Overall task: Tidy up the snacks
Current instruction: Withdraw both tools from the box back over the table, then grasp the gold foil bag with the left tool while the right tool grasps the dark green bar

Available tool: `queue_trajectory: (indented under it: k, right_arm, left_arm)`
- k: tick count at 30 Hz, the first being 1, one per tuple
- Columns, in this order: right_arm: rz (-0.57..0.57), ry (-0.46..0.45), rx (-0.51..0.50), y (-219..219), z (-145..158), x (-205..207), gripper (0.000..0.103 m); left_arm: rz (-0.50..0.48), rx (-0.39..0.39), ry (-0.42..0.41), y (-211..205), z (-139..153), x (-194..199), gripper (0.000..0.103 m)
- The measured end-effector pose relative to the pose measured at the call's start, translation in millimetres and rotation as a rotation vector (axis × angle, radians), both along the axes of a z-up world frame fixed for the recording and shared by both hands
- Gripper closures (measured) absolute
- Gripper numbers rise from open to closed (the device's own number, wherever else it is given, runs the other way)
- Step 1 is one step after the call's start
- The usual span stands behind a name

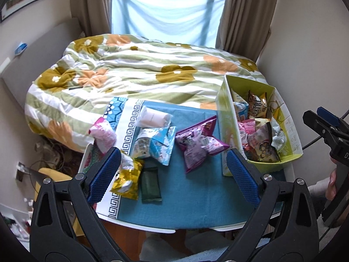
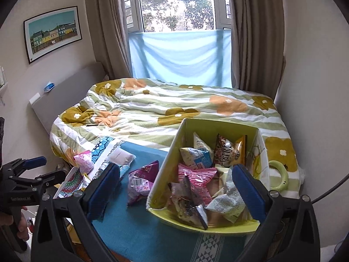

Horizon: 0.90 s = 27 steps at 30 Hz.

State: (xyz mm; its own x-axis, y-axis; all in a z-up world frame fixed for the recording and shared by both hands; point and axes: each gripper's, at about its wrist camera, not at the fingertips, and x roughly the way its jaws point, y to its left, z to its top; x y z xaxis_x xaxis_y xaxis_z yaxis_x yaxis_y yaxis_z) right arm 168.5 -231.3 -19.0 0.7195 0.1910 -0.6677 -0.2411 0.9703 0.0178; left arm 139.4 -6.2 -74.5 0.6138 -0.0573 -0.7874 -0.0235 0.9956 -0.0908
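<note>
Both your grippers hang above the table with nothing held: the left gripper (image 1: 173,172) has its fingers spread wide over the loose packets, and the right gripper (image 2: 175,191) is just as spread over the green box (image 2: 165,170).

The snacks still to sort lie on the blue cloth (image 1: 185,203) toward the table's left side: a gold packet (image 1: 127,180) and a dark green bar (image 1: 150,184) nearest the front edge, a light blue bag (image 1: 156,144) and a purple bag (image 1: 199,145) in the middle, a white roll (image 1: 153,115) farther back, and a pink packet (image 1: 103,135) at the left edge. The box sits at the table's right end, already well filled.

These should all be light, air-puffed foil and plastic bags: soft, crinkly and slippery, and probably crushable inside. You'd do best to pinch a crimped seam or a corner rather than squeeze the belly. The green bar looks flat and stiffer; take it across its narrow width.

Little writing is readable. A brown bag (image 2: 226,152) in the box shows letters like "TATR", and the left gripper's handle in the right wrist view reads "GenRobot.AI".
</note>
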Motion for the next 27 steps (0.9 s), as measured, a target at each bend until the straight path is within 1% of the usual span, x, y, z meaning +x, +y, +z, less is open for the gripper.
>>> queue_trajectory:
  k: [6, 12, 17, 22, 25, 27]
  right_arm:
    - [-0.006, 0.029, -0.011, 59, -17, -6, 0.001]
    - [-0.035, 0.083, -0.022, 108, -49, -14, 0.001]
    - [-0.059, 0.142, -0.038, 144, -87, -20, 0.001]
    - [-0.08, 0.202, -0.059, 168, -131, -25, 0.001]
    - [-0.087, 0.256, -0.069, 180, -158, -24, 0.001]
    - [-0.082, 0.271, -0.078, 186, -172, -26, 0.001]
  left_arm:
    - [-0.021, 0.009, 0.063, 61, -18, -1, 0.006]
    - [-0.086, 0.006, 0.141, 103, -51, 7, 0.006]
    - [-0.146, -0.004, 0.214, 120, -90, 18, 0.006]
    - [-0.2, -0.029, 0.28, 127, -130, 29, 0.006]
    - [-0.222, -0.019, 0.298, 124, -148, 35, 0.006]
    - [-0.235, -0.029, 0.303, 122, -158, 39, 0.006]
